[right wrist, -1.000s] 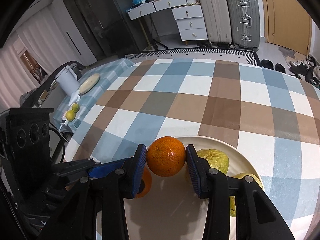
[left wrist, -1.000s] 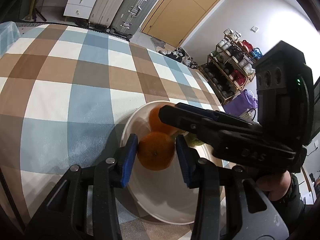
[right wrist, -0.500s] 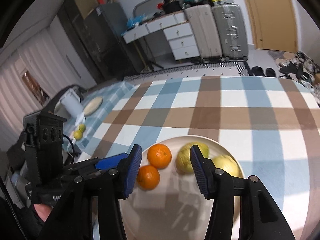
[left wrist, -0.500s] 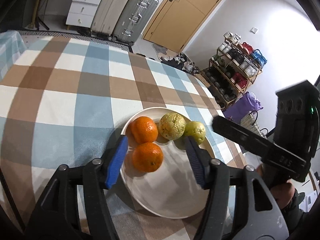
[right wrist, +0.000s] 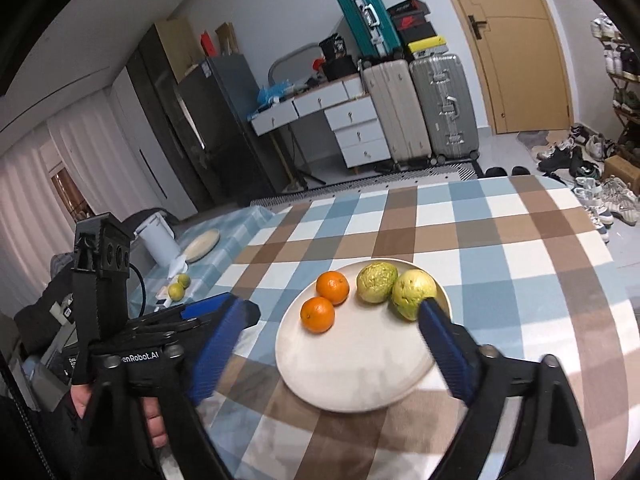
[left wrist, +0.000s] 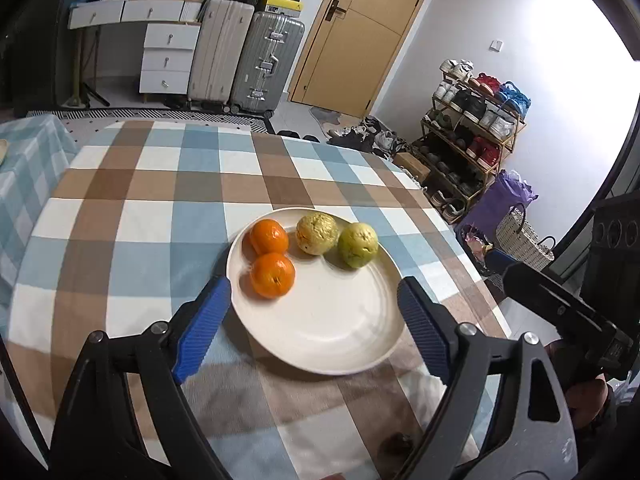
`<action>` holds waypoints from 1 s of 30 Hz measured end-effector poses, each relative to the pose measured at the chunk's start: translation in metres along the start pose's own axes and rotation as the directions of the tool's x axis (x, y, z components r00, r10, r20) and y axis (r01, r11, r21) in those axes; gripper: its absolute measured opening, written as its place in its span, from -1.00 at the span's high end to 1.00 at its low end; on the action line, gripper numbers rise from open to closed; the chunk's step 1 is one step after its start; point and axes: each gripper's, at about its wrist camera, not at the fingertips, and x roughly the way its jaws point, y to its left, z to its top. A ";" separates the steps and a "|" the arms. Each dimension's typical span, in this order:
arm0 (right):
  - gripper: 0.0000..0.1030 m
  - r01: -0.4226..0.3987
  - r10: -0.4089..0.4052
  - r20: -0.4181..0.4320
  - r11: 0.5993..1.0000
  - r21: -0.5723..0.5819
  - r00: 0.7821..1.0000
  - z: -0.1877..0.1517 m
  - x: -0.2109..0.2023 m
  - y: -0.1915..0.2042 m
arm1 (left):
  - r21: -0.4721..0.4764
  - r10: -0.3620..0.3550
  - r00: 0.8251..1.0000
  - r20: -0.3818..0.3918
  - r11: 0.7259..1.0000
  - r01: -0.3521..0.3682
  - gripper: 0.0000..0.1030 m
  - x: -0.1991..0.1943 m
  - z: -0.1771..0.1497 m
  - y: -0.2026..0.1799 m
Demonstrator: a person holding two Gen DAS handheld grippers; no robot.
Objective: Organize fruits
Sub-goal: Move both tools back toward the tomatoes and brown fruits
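A white plate (left wrist: 332, 328) (right wrist: 360, 376) sits on the checked tablecloth. It holds two oranges, a near one (left wrist: 273, 275) (right wrist: 317, 314) and a far one (left wrist: 269, 237) (right wrist: 333, 288), and two yellow-green fruits (left wrist: 317, 233) (left wrist: 358, 245) (right wrist: 376, 282) (right wrist: 413, 294). My left gripper (left wrist: 314, 312) is open and empty, raised above the plate's near side. My right gripper (right wrist: 334, 328) is open and empty, also raised over the plate. Each gripper shows at the edge of the other's view.
A side table at the left holds a white kettle (right wrist: 156, 240), a flat round plate (right wrist: 202, 245) and two small green fruits (right wrist: 179, 286). Suitcases, drawers, a door and a shoe rack (left wrist: 472, 120) stand beyond the table.
Both grippers let go of their oranges, opened wide and pulled back and up from the plate. The two oranges now rest on the plate.
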 end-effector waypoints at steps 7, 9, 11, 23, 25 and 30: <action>-0.93 0.009 -0.010 0.036 1.000 0.017 0.999 -0.016 -0.036 0.005 | 0.039 0.044 0.998 0.049 0.998 -0.046 -0.95 -0.047 -0.022 -0.026; -0.95 0.017 -0.017 0.043 1.000 0.012 0.999 -0.021 -0.044 0.007 | 0.048 0.064 0.996 0.064 0.997 -0.067 -0.98 -0.058 -0.028 -0.032; -0.96 0.029 -0.029 0.048 1.000 0.004 0.998 -0.026 -0.053 0.011 | 0.059 0.088 0.993 0.076 0.994 -0.093 -0.98 -0.069 -0.032 -0.038; -1.00 0.054 -0.053 0.044 0.998 -0.035 0.998 -0.068 -0.084 0.036 | 0.145 0.192 0.977 0.090 0.968 -0.204 -0.98 -0.109 -0.082 -0.066; -1.00 0.058 -0.056 0.037 0.998 -0.038 0.998 -0.077 -0.086 0.039 | 0.147 0.202 0.976 0.086 0.966 -0.213 -0.98 -0.113 -0.089 -0.066; -1.00 0.064 -0.063 0.020 0.997 -0.046 0.998 -0.096 -0.089 0.045 | 0.143 0.207 0.977 0.056 0.967 -0.213 -0.98 -0.117 -0.107 -0.061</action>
